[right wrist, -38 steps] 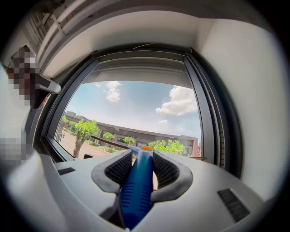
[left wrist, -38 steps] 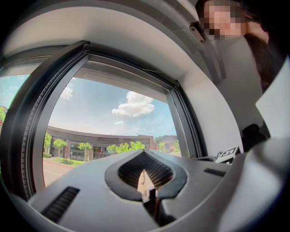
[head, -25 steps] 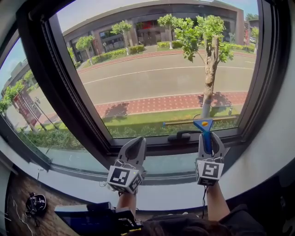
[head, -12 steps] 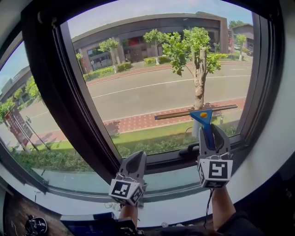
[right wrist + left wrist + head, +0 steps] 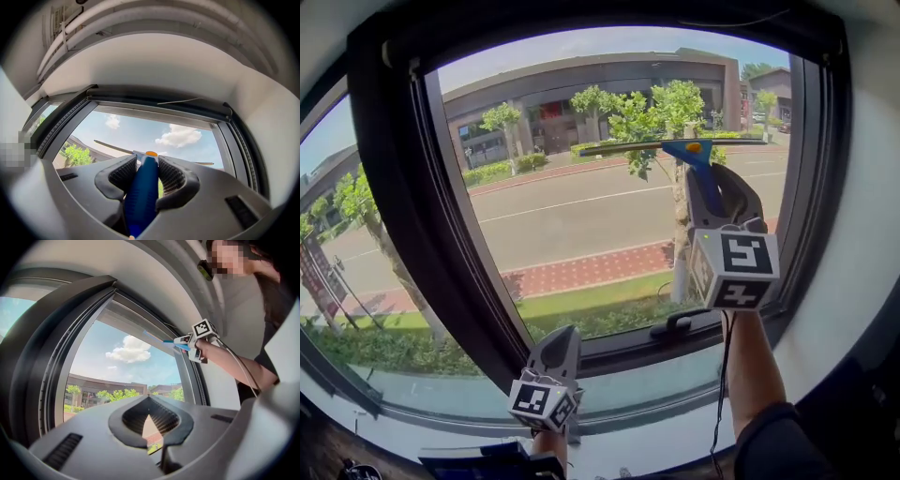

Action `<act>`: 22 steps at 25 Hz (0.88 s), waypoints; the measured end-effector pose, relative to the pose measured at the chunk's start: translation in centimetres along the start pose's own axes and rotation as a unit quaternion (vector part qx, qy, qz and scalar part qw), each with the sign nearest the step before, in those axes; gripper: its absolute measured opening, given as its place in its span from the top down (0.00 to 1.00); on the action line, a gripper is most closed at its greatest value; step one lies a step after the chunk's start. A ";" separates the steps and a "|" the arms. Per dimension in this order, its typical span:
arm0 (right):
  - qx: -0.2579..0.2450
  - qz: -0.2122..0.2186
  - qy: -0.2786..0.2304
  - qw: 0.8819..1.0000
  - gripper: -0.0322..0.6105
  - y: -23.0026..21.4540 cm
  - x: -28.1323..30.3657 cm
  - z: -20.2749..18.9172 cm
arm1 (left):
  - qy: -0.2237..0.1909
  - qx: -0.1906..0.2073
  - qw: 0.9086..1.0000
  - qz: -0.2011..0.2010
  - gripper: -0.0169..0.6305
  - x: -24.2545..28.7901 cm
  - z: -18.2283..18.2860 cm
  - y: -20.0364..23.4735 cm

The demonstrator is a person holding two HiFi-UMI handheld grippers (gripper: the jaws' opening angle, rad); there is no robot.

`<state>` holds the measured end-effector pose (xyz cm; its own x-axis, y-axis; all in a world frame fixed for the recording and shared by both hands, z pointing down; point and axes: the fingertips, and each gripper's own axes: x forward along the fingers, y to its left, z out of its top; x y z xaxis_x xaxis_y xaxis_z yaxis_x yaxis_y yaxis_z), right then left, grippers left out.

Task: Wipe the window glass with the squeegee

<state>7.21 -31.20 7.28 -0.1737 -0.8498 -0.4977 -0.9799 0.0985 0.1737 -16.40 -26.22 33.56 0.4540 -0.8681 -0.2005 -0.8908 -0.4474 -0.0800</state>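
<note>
The squeegee has a blue handle (image 5: 697, 174) with an orange dot and a long thin blade (image 5: 637, 146). The blade lies level across the top of the right-hand window glass (image 5: 581, 225). My right gripper (image 5: 719, 194) is raised high and shut on the handle. In the right gripper view the handle (image 5: 142, 190) runs between the ribbed pads, and the blade (image 5: 110, 147) crosses the sky ahead. My left gripper (image 5: 558, 349) hangs low by the sill, shut and holding nothing. The left gripper view shows its jaws (image 5: 149, 401) together, with the right gripper (image 5: 194, 339) up by the frame.
A thick dark window frame (image 5: 412, 197) divides this pane from another on the left. A black window handle (image 5: 677, 323) sits on the lower frame below the squeegee. White wall (image 5: 862, 234) borders the frame on the right. A person's arm (image 5: 748, 375) reaches up under the right gripper.
My right gripper has carried the squeegee up from the bottom of the pane to near its top. The left gripper has stayed low by the sill.
</note>
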 end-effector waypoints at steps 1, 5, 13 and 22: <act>-0.006 -0.005 -0.012 1.000 0.73 -0.6 1.0 1.3 | 0.000 0.001 1.000 0.003 0.97 0.1 0.1 0.2; -0.014 -0.018 -0.053 0.998 0.73 -3.0 5.0 6.5 | -0.003 -0.001 1.000 0.014 0.97 0.5 0.2 0.6; -0.016 -0.032 -0.092 0.995 0.73 -5.1 10.3 13.1 | -0.008 0.005 1.000 0.021 0.97 1.4 0.7 0.5; -0.003 -0.020 -0.102 0.995 0.73 -4.7 12.6 13.9 | -0.012 0.009 0.999 0.038 0.97 1.2 1.2 1.4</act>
<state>8.30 -35.22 -11.61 -0.1525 -0.7300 -0.6662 -0.9857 0.0634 0.1561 -17.16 -27.61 32.02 0.3851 -0.8937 -0.2302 -0.9228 -0.3766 -0.0816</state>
